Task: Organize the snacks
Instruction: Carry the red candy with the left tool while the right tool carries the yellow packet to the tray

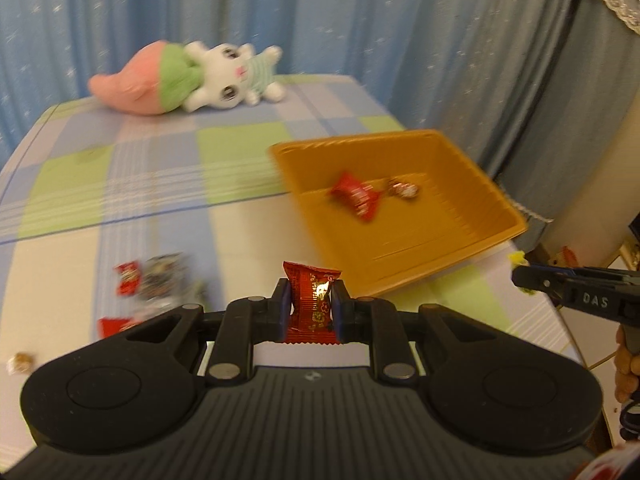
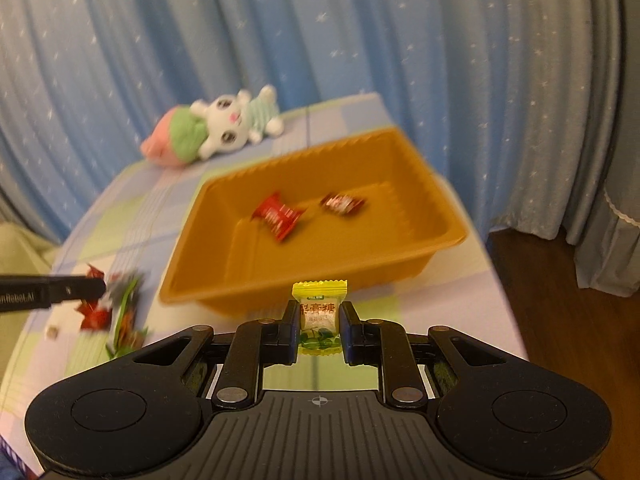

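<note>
The left claw (image 1: 311,306) is clamped on a red snack packet (image 1: 311,300), held upright between its pads. The right claw (image 2: 320,322) pinches a yellow-topped candy packet (image 2: 320,316) the same way. Just beyond both sits the orange tray (image 2: 420,240) on the checked desk (image 1: 120,184) — two red sweets (image 2: 278,216) already in it. More wrapped snacks (image 1: 156,284) lie loose beside the tray; a plush rabbit (image 1: 228,76) lies at the far edge.
</note>
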Demonstrator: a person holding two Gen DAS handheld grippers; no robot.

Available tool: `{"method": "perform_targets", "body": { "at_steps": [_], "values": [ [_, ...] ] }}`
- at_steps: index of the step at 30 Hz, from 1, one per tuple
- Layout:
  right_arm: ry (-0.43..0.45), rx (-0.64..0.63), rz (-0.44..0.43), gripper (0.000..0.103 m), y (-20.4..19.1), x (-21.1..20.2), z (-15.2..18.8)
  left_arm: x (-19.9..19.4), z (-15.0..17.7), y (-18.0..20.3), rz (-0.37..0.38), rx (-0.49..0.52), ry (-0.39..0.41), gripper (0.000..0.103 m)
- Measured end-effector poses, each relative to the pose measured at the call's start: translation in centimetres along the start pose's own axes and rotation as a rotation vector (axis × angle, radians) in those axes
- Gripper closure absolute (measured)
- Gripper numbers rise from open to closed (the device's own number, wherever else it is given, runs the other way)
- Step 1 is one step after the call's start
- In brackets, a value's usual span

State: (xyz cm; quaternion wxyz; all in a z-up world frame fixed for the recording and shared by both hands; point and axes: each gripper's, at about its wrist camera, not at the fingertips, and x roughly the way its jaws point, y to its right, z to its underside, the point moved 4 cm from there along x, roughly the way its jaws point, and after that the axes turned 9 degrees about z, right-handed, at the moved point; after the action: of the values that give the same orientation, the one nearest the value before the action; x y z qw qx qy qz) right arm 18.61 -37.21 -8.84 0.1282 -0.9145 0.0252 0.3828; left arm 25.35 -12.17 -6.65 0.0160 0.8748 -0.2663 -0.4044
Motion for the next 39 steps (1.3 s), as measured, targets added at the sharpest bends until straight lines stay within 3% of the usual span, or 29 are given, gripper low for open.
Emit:
{"method": "perform_targets", "body": {
  "at_steps": [10, 16, 25, 39],
  "values": [
    [0.068, 0.046, -0.033, 0.082, 5.1, 0.0, -4.4, 3.9, -3.3, 6.3, 0.005, 0.059, 0.017, 0.084],
    [0.079, 0.04, -0.051, 0.082, 6.6, 1.4, -6.3, 7.2, -5.2, 8.5, 0.003, 0.08, -0.012, 0.084],
    [0.052, 0.028, -0.1, 0.082, 7.4, 4.3, -8.5, 11.8, -7.1, 10.2, -0.02, 0.105, -0.057, 0.084],
    [-0.003, 0.02, -0.12, 0.082, 7.4, 7.2, -8.5, 15.7, -7.1, 10.2, -0.035, 0.107, -0.145, 0.084]
  ]
}}
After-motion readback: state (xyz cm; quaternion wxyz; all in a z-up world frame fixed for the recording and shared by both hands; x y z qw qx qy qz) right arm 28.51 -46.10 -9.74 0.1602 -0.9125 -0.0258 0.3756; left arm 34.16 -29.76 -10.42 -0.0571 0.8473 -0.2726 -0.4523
